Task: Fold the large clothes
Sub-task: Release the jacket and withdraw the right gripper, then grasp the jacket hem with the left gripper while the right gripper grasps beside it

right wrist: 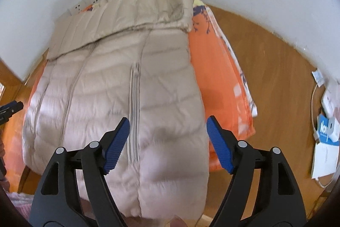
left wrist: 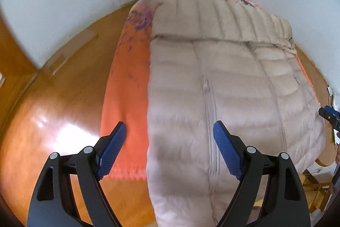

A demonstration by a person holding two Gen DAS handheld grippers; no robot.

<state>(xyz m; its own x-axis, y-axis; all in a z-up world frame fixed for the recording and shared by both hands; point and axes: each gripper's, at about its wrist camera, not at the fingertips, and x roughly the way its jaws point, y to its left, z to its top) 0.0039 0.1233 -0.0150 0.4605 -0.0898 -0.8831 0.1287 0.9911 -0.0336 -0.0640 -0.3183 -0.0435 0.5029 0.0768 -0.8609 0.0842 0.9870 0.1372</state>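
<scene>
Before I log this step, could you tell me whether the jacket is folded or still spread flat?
Folded. The jacket has its top part turned down across the body, leaving a layered edge, and no sleeves stick out. It lies on the orange cloth.

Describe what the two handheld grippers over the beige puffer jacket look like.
Both look alike. The left gripper has two black plastic arms shaped like a fork, with long cut-out slots and round silver pivot pins, each ending in a blue ribbed pad. The right gripper shows the same black frame, silver pins and blue textured pads. No cables, markings or sleeves are visible.

The right claw (right wrist: 167, 128) hangs open and empty above a folded beige puffer jacket (right wrist: 119, 86) on an orange cloth (right wrist: 218, 82).
</scene>
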